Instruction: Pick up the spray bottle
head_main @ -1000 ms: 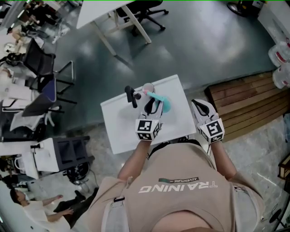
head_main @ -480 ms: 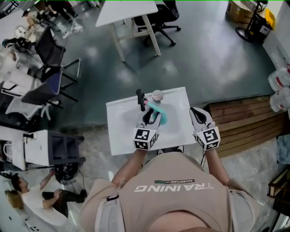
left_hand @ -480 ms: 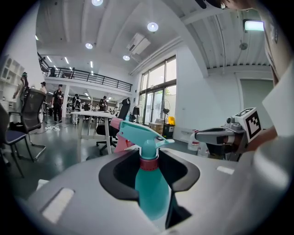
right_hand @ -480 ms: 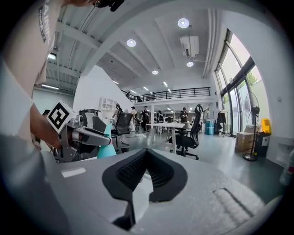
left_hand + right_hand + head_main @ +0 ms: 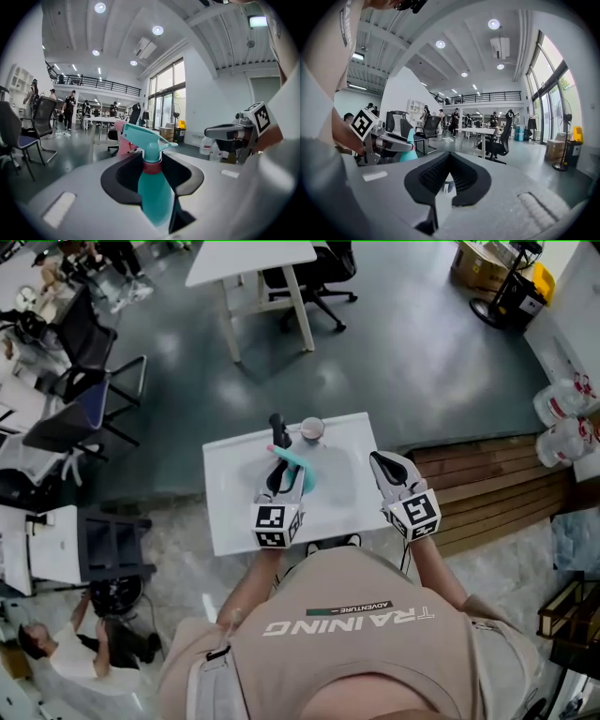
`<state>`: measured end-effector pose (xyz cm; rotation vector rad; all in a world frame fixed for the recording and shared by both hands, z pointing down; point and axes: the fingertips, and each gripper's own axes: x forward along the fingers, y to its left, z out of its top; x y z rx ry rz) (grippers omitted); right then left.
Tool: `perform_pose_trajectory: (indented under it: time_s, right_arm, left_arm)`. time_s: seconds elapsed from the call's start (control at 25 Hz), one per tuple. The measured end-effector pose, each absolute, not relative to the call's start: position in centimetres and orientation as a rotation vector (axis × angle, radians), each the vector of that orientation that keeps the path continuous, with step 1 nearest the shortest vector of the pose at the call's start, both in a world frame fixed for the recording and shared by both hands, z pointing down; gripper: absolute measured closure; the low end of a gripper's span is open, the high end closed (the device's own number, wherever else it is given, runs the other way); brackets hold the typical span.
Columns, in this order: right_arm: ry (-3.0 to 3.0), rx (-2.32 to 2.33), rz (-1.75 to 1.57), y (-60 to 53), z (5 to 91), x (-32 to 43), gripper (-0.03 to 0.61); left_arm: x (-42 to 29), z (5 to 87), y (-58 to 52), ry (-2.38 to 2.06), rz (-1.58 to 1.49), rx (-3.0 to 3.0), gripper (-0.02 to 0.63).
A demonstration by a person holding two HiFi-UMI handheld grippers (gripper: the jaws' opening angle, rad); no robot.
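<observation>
A teal spray bottle [image 5: 300, 474] with a pink nozzle is over the small white table [image 5: 230, 507]. My left gripper [image 5: 286, 468] is shut on it. In the left gripper view the bottle [image 5: 152, 194] stands upright between the black pads, which press its shoulder below the red collar. My right gripper [image 5: 380, 463] hangs over the table's right edge with its jaws together and nothing in them. In the right gripper view its pads [image 5: 461, 176] meet at the tips. The left gripper [image 5: 401, 140] and a bit of the bottle [image 5: 408, 149] show there at the left.
A black object [image 5: 277, 427] and a small round jar [image 5: 312, 428] stand at the table's far edge. A wooden pallet [image 5: 497, 479] and white jugs [image 5: 562, 418] lie to the right. Office chairs [image 5: 80, 409], a long white table [image 5: 253, 259] and a cabinet [image 5: 103, 549] surround it.
The left gripper has carried the bottle left and nearer to me across the table, still gripped. The right gripper has shifted along with it. The head view has swung.
</observation>
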<state>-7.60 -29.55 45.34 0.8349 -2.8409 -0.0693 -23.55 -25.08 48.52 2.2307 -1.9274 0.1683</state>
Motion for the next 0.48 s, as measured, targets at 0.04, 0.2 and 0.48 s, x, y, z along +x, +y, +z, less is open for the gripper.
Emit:
perform_pose_trajectory:
  time_s: [0.04,0.2,0.48]
  right_arm:
    - [-2.841,0.832,-0.068,-29.4,45.2,-7.6,0.577]
    - [-2.841,0.825,-0.069,-28.9,44.7,-7.9,0.577]
    - [-2.82,0.777,-0.069,-27.5,45.1,-8.1,0.577]
  left_arm:
    - [-23.7,48.5,-25.0,-1.935,0.171,2.228,0.466]
    - [-24.3,48.2,-25.0,-1.953,0.152,2.22,0.466]
    - [-24.3,48.1,-24.6,-1.948,0.153,2.217,0.466]
